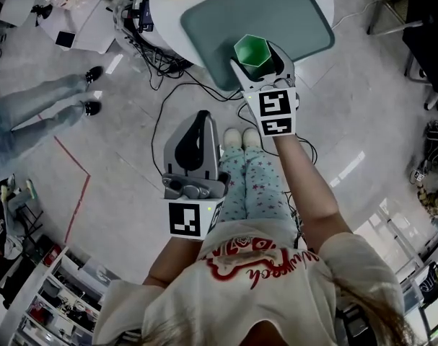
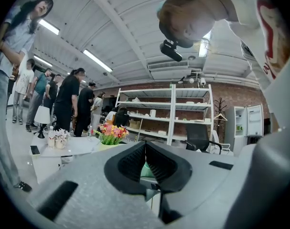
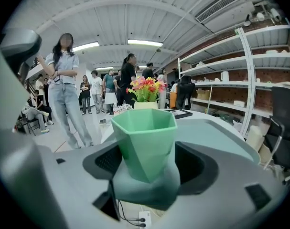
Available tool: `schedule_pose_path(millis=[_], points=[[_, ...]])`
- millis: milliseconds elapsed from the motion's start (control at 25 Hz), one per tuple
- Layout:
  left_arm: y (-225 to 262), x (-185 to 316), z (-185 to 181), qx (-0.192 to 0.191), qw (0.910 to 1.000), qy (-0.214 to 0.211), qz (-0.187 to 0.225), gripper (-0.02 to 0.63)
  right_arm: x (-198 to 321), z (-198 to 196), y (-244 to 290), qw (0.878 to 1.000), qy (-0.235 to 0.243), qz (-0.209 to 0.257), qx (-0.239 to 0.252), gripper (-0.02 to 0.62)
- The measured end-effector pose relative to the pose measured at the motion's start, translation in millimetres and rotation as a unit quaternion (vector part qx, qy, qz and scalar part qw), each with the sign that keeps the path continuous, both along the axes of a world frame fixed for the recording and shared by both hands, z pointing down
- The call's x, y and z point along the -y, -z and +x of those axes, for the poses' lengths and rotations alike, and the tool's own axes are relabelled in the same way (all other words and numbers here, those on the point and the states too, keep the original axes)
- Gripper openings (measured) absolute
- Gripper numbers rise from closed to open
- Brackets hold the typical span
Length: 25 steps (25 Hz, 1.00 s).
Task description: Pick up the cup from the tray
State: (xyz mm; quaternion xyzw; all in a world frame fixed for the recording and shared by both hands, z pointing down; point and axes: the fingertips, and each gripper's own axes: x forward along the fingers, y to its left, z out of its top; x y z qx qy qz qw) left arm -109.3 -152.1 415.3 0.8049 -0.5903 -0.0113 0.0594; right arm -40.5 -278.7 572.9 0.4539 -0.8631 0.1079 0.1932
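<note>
- Right gripper (image 1: 255, 53) fingers (image 3: 102, 164) spread wide apart, flanking the green cup (image 3: 145, 140) with a gap on each side, not clamped.
- Cup upright on the near corner of the grey-green tray (image 1: 276, 13).
- Tray resting on the white round counter (image 1: 167, 11).
- Left gripper (image 1: 202, 115) fingers (image 2: 129, 165) closed together at the tips, nothing between, off the counter, above the floor (image 1: 117, 164).

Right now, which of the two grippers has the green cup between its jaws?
The right gripper: its open jaws stand on both sides of the cup on the tray. The left gripper is shut and empty.
</note>
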Motion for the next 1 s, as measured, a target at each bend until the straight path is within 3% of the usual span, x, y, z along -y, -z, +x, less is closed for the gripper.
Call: schedule_pose_path(millis=[480,1000], points=[[2,2,-3,0.005,1.0,0.003,0.002,0.014,2,2,16,0.999,-0.003,0.034,0.005,0.31],[39,14,10,0.012,0.9993,-0.01,0.033,0.014,-11,24,144,0.994,-0.03,0.094,0.055,0.311]])
